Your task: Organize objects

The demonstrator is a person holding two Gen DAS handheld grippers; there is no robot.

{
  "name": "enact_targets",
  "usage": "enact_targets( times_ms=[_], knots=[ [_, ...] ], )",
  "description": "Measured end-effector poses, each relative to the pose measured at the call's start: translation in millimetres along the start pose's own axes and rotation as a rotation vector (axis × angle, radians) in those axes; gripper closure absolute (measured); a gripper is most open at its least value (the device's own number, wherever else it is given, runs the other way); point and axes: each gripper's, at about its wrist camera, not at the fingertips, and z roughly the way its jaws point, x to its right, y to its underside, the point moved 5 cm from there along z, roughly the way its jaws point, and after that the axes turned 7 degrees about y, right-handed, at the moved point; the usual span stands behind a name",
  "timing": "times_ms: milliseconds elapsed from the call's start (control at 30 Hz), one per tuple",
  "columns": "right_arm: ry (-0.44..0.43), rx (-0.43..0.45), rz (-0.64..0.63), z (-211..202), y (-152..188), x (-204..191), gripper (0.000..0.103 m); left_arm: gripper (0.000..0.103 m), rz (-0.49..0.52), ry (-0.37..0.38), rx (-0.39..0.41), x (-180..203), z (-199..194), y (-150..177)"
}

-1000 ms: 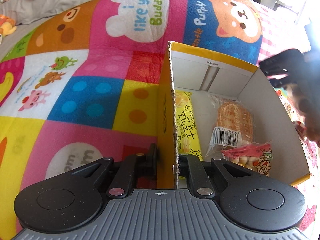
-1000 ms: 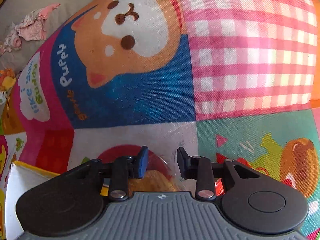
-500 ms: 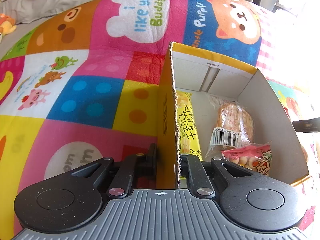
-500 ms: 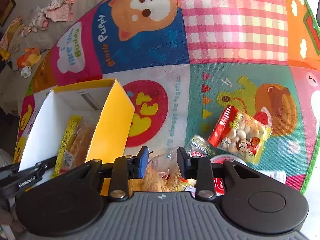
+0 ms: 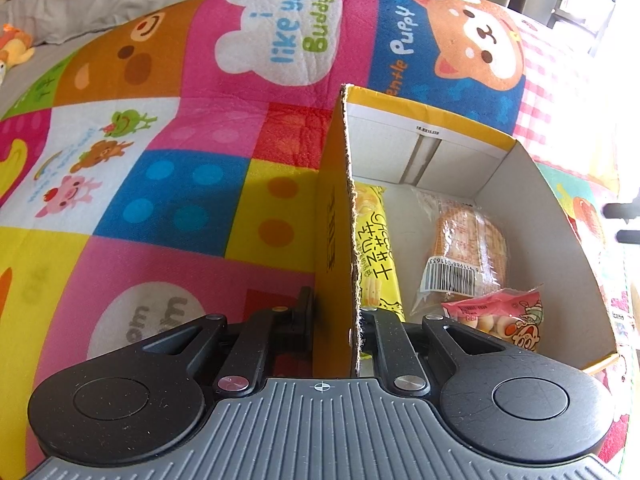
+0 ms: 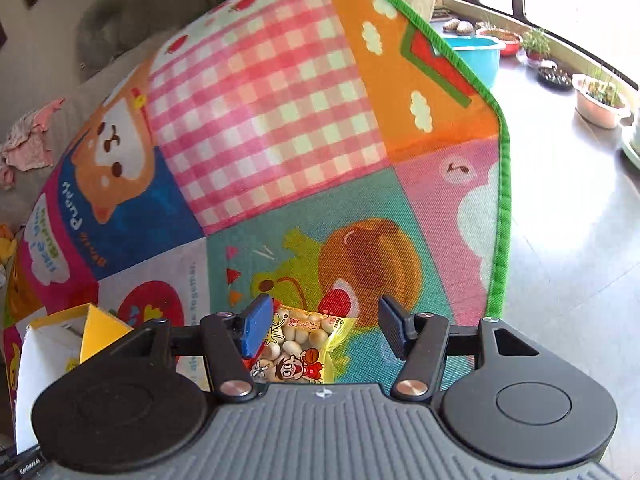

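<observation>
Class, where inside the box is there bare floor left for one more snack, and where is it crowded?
Bare floor lies at the far end of the box, beyond the biscuit pack. The near end is crowded: yellow pack, biscuit pack and red bag fill it.

Cardboard boxes: we count one box (image 5: 536, 216), yellow outside, white inside.
Snack packets inside it: we count three, a yellow stick packet (image 5: 374, 248) at 9 o'clock, a barcoded biscuit pack (image 5: 464, 248) in the middle, a red cartoon packet (image 5: 500, 318) at 5 o'clock.
Packets on the mat: we see one cartoon snack bag (image 6: 298, 346).
Play mats: one (image 6: 280, 120).
Grippers: two, ours, left gripper (image 5: 334, 312) and right gripper (image 6: 326, 320).
</observation>
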Motion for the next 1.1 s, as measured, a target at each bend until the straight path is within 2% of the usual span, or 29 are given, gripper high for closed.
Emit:
enact_targets(
  times_ms=[67,200,233,400,567,767,967,1100],
  knots=[
    [0.011,-0.007,0.017,18.9,2.1,-3.4,0.045,0.09,0.001,-0.001,-0.002,0.0,0.1,0.1],
    [0.04,-0.034,-0.014,43.7,10.6,-16.8,0.062,0.09,0.004,-0.002,-0.005,0.1,-0.2,0.1],
    [0.051,-0.029,-0.033,45.0,13.2,-19.1,0.062,0.09,0.003,-0.001,-0.005,0.0,0.0,0.0],
    [0.038,-0.034,-0.059,28.0,30.0,-8.5,0.062,0.09,0.002,0.002,0.0,-0.4,-0.1,0.6],
    [-0.063,-0.125,0.014,0.9,63.0,12.0,0.062,0.09,0.0,0.007,0.005,-0.9,-0.3,1.1],
    [-0.129,-0.185,0.01,-32.8,110.2,4.0,0.061,0.09,-0.001,0.008,0.005,-1.2,-0.3,1.0],
    [-0.088,-0.155,-0.071,-58.9,136.4,-6.4,0.061,0.09,0.0,0.008,0.004,-1.3,-0.6,1.1],
    [0.006,-0.041,-0.147,-82.7,137.1,-3.8,0.061,0.09,-0.001,0.009,0.004,-1.3,-0.7,1.1]
  ],
)
